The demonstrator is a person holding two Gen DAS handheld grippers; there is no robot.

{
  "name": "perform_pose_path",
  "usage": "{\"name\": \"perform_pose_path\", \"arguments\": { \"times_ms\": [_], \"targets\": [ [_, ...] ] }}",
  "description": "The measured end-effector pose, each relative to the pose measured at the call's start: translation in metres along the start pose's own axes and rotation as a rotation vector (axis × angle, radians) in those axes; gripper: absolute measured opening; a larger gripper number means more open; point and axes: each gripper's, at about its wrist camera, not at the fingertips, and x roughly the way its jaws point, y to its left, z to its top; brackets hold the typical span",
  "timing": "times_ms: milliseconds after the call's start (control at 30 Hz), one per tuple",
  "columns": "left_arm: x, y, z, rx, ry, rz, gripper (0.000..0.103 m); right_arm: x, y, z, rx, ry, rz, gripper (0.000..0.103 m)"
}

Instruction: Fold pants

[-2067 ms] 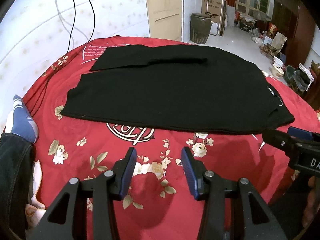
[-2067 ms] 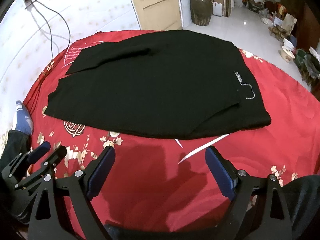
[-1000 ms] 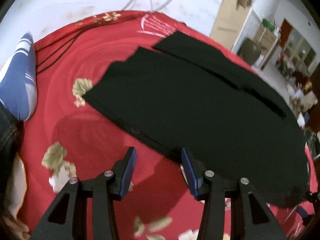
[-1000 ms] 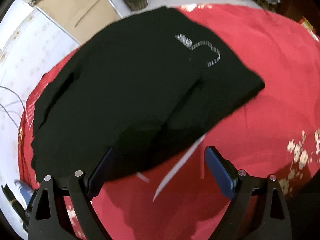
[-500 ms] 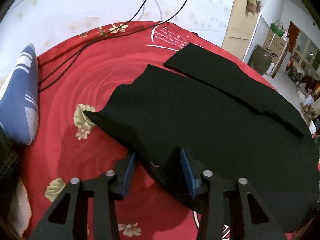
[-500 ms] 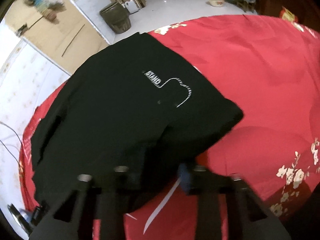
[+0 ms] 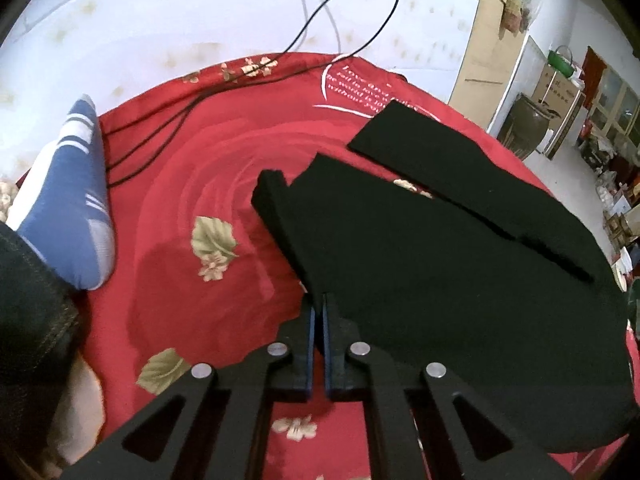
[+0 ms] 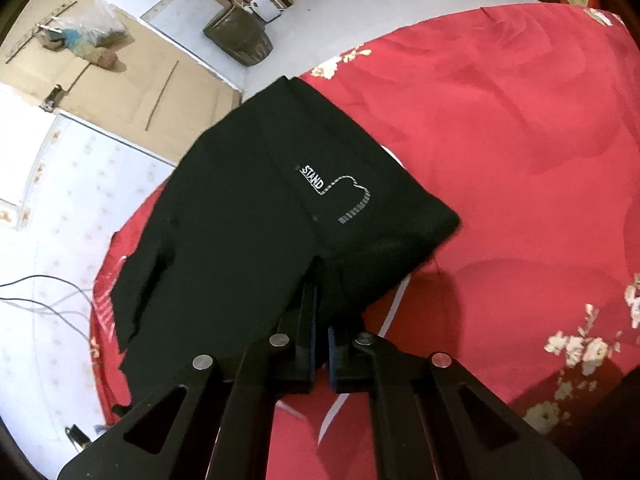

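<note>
Left wrist view: the left gripper (image 7: 319,304) pinches the near edge of the black cloth pants (image 7: 440,256) on the red flowered bedspread (image 7: 192,184). The right gripper (image 8: 320,300) pinches the pants' waist end too.

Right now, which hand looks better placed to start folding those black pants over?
Neither alone: the left gripper is shut on the pants near the leg end, the right gripper near the waist, so probably both lift together.

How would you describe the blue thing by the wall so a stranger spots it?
Start at the red floral bedspread and follow its edge toward the white wall. There lies a blue pillow, beside the black cables. White stripes make it the only blue-and-white item there.
</note>
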Motion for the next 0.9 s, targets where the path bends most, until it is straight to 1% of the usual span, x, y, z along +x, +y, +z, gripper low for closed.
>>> {"name": "perform_pose_path", "arguments": {
  "times_ms": [100, 200, 333, 433, 533, 600, 633, 667, 700, 733, 800, 833, 900],
  "targets": [
    [-0.016, 0.003, -0.005, 0.012, -0.006, 0.003, 0.004, -0.018, 0.001, -0.001, -0.011, -0.006, 0.015, 0.002],
    [-0.031, 0.007, -0.014, 0.027, -0.010, 0.023, 0.004, -0.034, 0.000, -0.004, -0.020, 0.000, 0.020, 0.002],
    [-0.049, 0.026, -0.029, 0.006, 0.005, 0.047, 0.004, -0.053, -0.003, -0.020, -0.046, 0.034, 0.012, 0.002],
    [-0.051, 0.038, -0.041, 0.002, 0.026, 0.067, 0.004, -0.063, -0.007, -0.032, -0.054, 0.061, -0.001, 0.002],
    [-0.043, 0.039, -0.048, 0.018, 0.050, 0.074, 0.004, -0.067, -0.005, -0.041, -0.084, 0.073, -0.034, 0.002],
    [-0.033, 0.032, -0.050, 0.058, 0.067, 0.082, 0.005, -0.064, -0.002, -0.044, -0.110, 0.081, -0.074, 0.003],
    [-0.031, 0.028, -0.051, 0.080, 0.063, 0.086, 0.005, -0.058, 0.002, -0.045, -0.135, 0.090, -0.104, 0.003],
    [-0.030, 0.025, -0.050, 0.098, 0.065, 0.082, 0.005, -0.055, 0.003, -0.046, -0.143, 0.099, -0.114, 0.003],
    [-0.030, 0.023, -0.051, 0.110, 0.071, 0.086, 0.007, -0.050, 0.005, -0.047, -0.145, 0.115, -0.134, 0.004],
    [-0.033, 0.022, -0.050, 0.116, 0.065, 0.092, 0.009, -0.048, 0.004, -0.047, -0.140, 0.129, -0.136, 0.005],
    [-0.043, 0.025, -0.047, 0.106, 0.038, 0.109, 0.009, -0.051, 0.004, -0.051, -0.142, 0.129, -0.154, 0.007],
    [-0.047, 0.027, -0.045, 0.093, 0.027, 0.120, 0.010, -0.055, 0.004, -0.053, -0.151, 0.115, -0.177, 0.008],
    [-0.057, 0.034, -0.039, 0.062, -0.001, 0.151, 0.010, -0.063, 0.005, -0.055, -0.157, 0.079, -0.194, 0.013]
  ]
}}
